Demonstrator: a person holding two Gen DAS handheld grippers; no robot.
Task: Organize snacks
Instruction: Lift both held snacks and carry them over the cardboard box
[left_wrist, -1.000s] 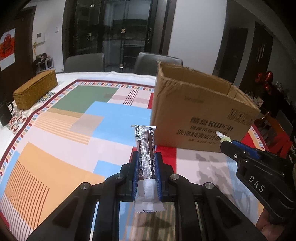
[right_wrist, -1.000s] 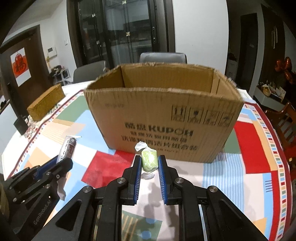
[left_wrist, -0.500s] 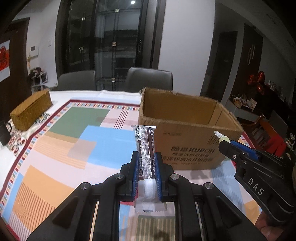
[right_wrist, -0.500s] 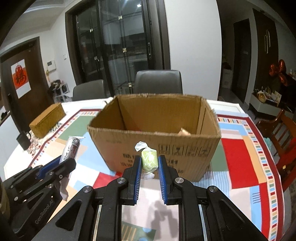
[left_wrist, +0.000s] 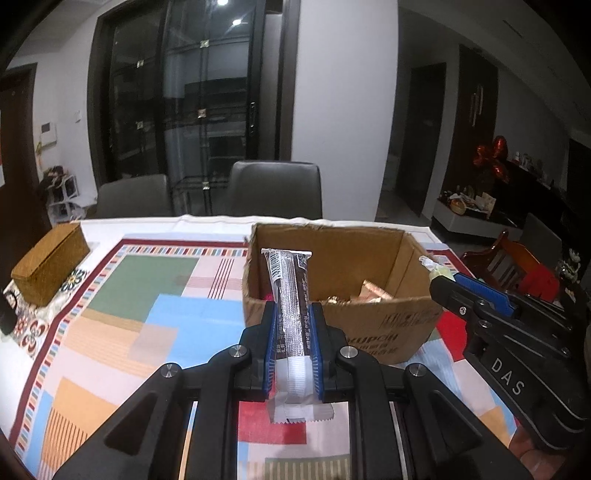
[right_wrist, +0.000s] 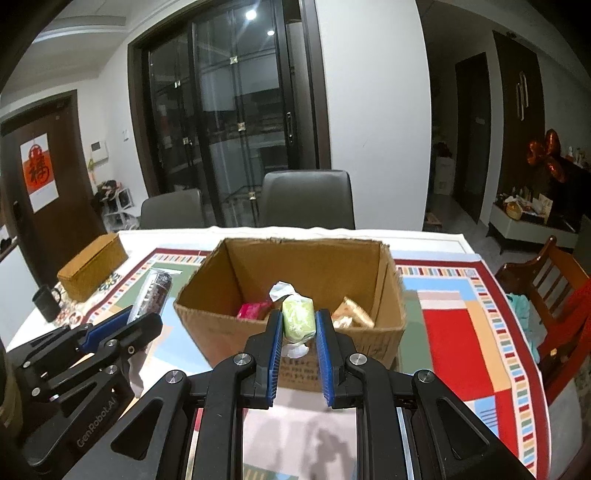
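A dark wrapped snack bar (left_wrist: 291, 302) is clamped upright in the left gripper (left_wrist: 293, 345); a green twist-wrapped candy (right_wrist: 297, 318) is pinched in the right gripper (right_wrist: 297, 350), marked "DAS". Both hang before an open cardboard box (right_wrist: 369, 334) printed "KUPOH", holding snacks, on a patterned tablecloth (left_wrist: 122, 314).

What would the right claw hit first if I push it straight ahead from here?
Probably the near wall of the cardboard box, right ahead of the right claw holding the green candy. Depth is unclear; it may clear the rim.
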